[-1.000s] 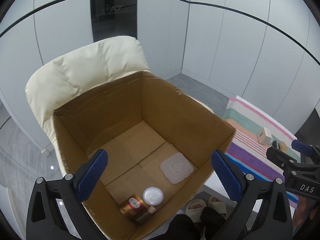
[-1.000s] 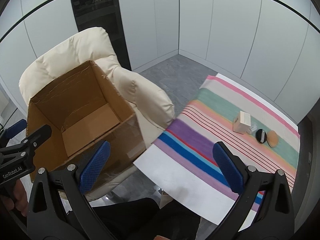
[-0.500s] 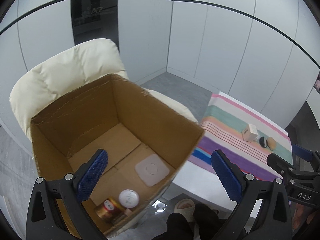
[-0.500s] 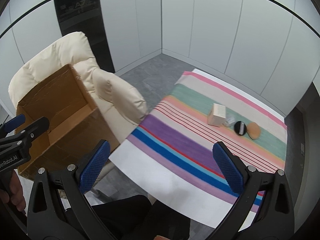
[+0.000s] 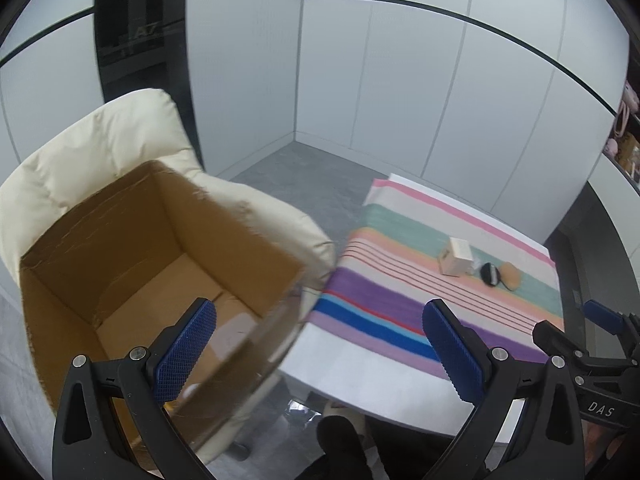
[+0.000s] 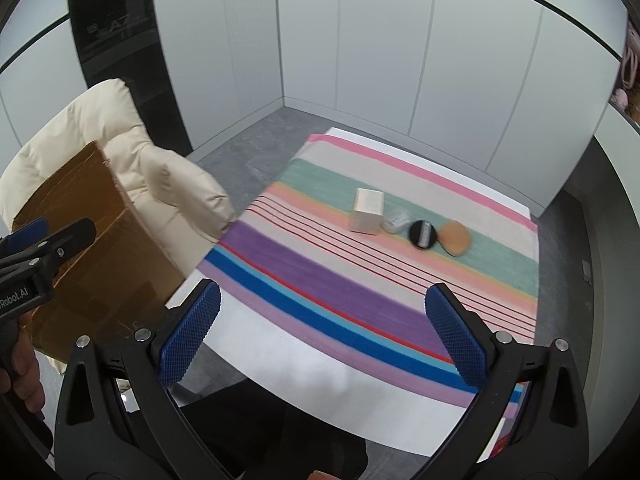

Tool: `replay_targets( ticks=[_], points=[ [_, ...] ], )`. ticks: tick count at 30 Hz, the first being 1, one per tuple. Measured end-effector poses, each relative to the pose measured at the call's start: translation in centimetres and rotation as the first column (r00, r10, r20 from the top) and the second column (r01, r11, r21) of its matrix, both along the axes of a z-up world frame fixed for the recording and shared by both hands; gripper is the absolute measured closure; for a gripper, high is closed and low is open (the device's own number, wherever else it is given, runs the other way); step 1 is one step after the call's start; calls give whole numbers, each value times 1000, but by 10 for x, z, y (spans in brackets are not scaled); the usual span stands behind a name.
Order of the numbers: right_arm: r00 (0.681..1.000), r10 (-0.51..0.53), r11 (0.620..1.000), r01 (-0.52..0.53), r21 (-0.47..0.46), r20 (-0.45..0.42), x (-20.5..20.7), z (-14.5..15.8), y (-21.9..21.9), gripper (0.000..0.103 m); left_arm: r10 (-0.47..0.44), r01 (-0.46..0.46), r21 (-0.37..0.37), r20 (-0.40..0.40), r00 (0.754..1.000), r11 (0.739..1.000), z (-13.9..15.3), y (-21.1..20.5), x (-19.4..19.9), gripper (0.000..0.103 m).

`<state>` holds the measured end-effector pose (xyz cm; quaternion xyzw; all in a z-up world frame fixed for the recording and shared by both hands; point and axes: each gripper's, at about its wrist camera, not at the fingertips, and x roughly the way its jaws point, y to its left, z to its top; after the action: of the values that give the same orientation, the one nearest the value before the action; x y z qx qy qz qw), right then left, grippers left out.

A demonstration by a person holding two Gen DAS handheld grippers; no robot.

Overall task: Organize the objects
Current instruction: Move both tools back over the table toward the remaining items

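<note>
A white carton [image 6: 367, 211], a small clear packet [image 6: 396, 220], a black round compact [image 6: 423, 234] and a tan sponge [image 6: 454, 238] lie in a row on the striped cloth [image 6: 320, 280] of the table. The carton [image 5: 456, 257] and compact [image 5: 490, 273] also show in the left wrist view. An open cardboard box [image 5: 132, 256] sits on a cream armchair [image 5: 92, 148] to the left. My left gripper [image 5: 319, 352] is open and empty, between box and table. My right gripper [image 6: 320, 332] is open and empty above the table's near edge.
The table's white front edge [image 6: 320, 384] lies below the cloth. White wall panels and a grey floor [image 6: 248, 140] surround the table. A shelf with pink items [image 5: 624, 136] is at the far right. The person's dark legs [image 5: 344, 452] are below.
Both grippers have swung right, away from the box and towards the table. The things inside the box have gone out of sight; the table objects are nearer the view's middle.
</note>
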<state>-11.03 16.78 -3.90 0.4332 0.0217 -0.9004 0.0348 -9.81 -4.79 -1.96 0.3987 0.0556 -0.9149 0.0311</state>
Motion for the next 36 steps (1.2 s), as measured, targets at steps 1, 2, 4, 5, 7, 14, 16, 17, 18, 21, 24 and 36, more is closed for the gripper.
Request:
replay_targets(
  ticks=[1, 2, 4, 5, 7, 14, 16, 17, 18, 21, 24, 36],
  points=[
    [1000, -14, 1000, 14, 2, -3, 1, 1, 6, 0, -13, 13, -2, 0, 1000, 1000, 0, 7, -1, 0],
    [1000, -25, 1000, 25, 2, -5, 2, 1, 11, 0, -21, 21, -3, 0, 1000, 1000, 0, 10, -2, 0],
    [999, -45, 999, 45, -7, -4, 3, 2, 23, 0, -41, 41, -7, -2, 999, 999, 0, 20, -2, 0],
    [998, -55, 998, 55, -11, -4, 4, 2, 28, 0, -50, 50, -7, -1, 999, 999, 0, 25, -3, 0],
    [997, -74, 997, 74, -14, -4, 6, 3, 38, 0, -69, 69, -6, 1, 998, 998, -1, 35, -5, 0],
    [992, -124, 992, 124, -3, -6, 19, 3, 68, 0, -115, 115, 6, 2, 993, 993, 0, 64, -11, 0],
    [990, -139, 990, 139, -1, -5, 23, 3, 77, 0, -135, 135, 6, 2, 991, 991, -1, 75, -12, 0],
    [989, -148, 989, 148, -2, -4, 24, 3, 82, 0, -144, 144, 7, 2, 990, 990, -1, 80, -13, 0],
    [987, -159, 987, 159, -3, -1, 27, 3, 87, 0, -154, 154, 6, 1, 988, 988, -1, 86, -14, 0],
    [984, -177, 984, 177, 1, -2, 33, 3, 101, 0, -177, 177, 6, 5, 984, 984, -2, 101, -16, 0],
    [980, -198, 980, 198, 4, 1, 38, 2, 114, 0, -199, 199, 8, 8, 980, 980, -2, 115, -17, 0],
    [971, -239, 970, 238, 40, 26, 33, -15, 154, 0, -267, 268, -52, 37, 963, 962, -25, 163, -31, 0]
  ],
)
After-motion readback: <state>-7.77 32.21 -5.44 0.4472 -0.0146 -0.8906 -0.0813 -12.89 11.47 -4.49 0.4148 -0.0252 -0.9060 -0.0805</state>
